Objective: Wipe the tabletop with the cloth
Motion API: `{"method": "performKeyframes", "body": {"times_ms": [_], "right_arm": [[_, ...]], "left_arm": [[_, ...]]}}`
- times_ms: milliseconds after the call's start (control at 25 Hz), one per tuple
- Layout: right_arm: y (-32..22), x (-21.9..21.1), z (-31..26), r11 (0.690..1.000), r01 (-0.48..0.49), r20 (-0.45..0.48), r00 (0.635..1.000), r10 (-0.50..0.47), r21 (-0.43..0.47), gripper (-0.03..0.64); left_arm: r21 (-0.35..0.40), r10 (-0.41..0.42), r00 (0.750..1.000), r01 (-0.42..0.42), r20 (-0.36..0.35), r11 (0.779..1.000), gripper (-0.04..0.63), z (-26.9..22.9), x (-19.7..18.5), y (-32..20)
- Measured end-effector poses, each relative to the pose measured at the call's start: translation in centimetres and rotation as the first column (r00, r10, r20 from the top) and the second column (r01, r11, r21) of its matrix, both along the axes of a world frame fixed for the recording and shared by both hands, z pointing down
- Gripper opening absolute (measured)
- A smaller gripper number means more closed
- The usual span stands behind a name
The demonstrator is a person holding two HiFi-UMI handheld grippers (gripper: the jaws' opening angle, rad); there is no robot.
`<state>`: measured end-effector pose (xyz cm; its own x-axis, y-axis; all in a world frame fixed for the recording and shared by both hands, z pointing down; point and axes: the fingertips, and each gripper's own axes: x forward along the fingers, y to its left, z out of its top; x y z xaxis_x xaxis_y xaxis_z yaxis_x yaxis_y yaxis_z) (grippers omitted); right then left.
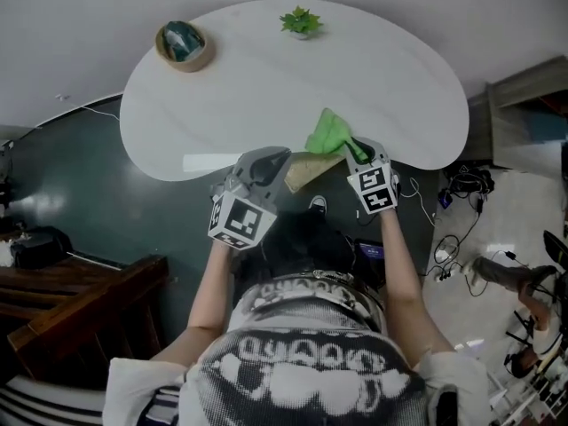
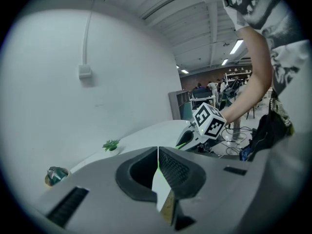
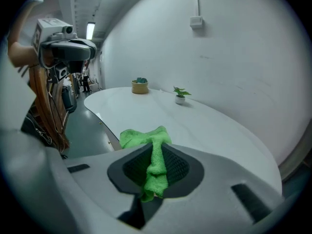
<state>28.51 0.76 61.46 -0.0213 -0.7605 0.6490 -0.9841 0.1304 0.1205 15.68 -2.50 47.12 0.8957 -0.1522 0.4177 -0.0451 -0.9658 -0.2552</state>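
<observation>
A bright green cloth (image 1: 327,132) lies bunched on the white oval table (image 1: 266,87), close to its front edge. My right gripper (image 1: 355,152) is shut on the cloth's near end. In the right gripper view a strip of the cloth (image 3: 155,165) runs between the jaws, and the rest spreads out on the tabletop (image 3: 204,126) just ahead. My left gripper (image 1: 269,163) hovers at the table's front edge, left of the cloth. Its jaws are shut with nothing between them (image 2: 157,177). The left gripper view shows the right gripper (image 2: 202,126) across from it.
A small potted plant (image 1: 300,21) stands at the table's far edge, also seen as the plant (image 3: 180,95). A round bowl (image 1: 183,44) sits at the far left. The white wall (image 3: 234,43) runs behind the table. Cables (image 1: 461,185) lie on the floor to the right; dark wooden furniture (image 1: 80,300) is at lower left.
</observation>
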Motion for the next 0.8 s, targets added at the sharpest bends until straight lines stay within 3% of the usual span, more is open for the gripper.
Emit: {"method": "performKeyframes", "body": {"times_ms": [440,800], "right_arm": [[9.7,10.8,1.0,0.976,-0.216,-0.011,0.976,0.215,-0.027,0.051],[14.4,15.7,1.2,0.945,-0.324,-0.029,0.946,0.323,-0.033,0.051]], "left_arm": [[-0.001,0.145,0.989,-0.145,0.007,0.989,0.008,0.5,8.3,5.6],[0.003,0.213,0.977,-0.213,0.024,0.977,0.008,0.7,11.1,7.6]]}}
